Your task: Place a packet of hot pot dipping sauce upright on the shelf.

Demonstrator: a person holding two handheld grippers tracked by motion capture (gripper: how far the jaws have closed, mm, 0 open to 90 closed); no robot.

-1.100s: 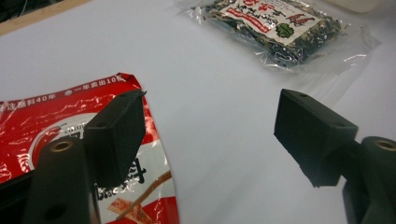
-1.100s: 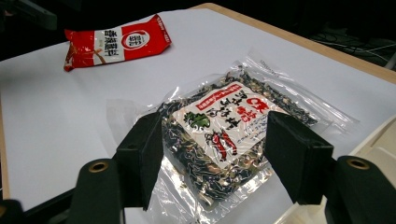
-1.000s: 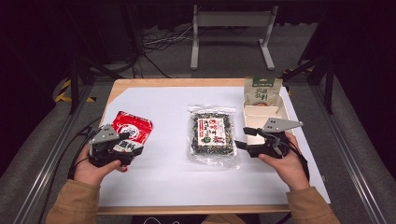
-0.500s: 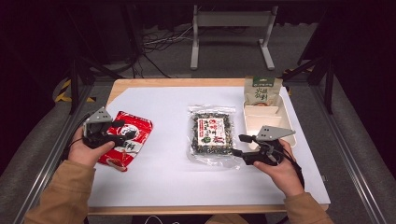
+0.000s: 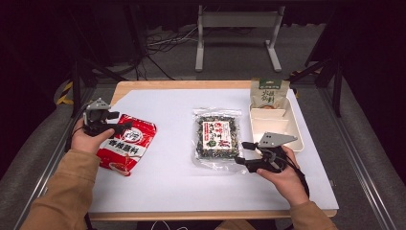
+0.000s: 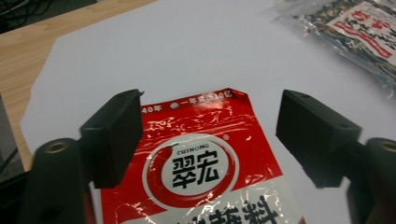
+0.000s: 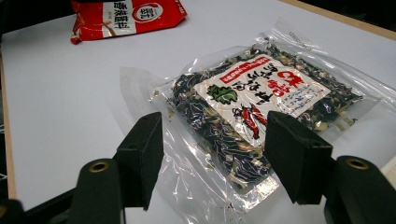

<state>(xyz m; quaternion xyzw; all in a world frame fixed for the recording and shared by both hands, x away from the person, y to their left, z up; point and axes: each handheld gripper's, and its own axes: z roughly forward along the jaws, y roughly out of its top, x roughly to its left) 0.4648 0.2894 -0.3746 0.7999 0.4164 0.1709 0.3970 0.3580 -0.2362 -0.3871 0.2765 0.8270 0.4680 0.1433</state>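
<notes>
From above, my left gripper (image 5: 116, 122) rests over the top of the red packet (image 5: 126, 143); my right gripper (image 5: 243, 152) sits just beside the clear seaweed bag (image 5: 217, 137), with a white tray (image 5: 293, 129) behind it. Along my left gripper, its fingers (image 6: 116, 135) stand apart, the red packet between them; along my right gripper, its fingers (image 7: 142, 151) are spread, the seaweed bag's near corner lying between them.

Overhead camera faces forward; gripper cameras close, low.
</notes>
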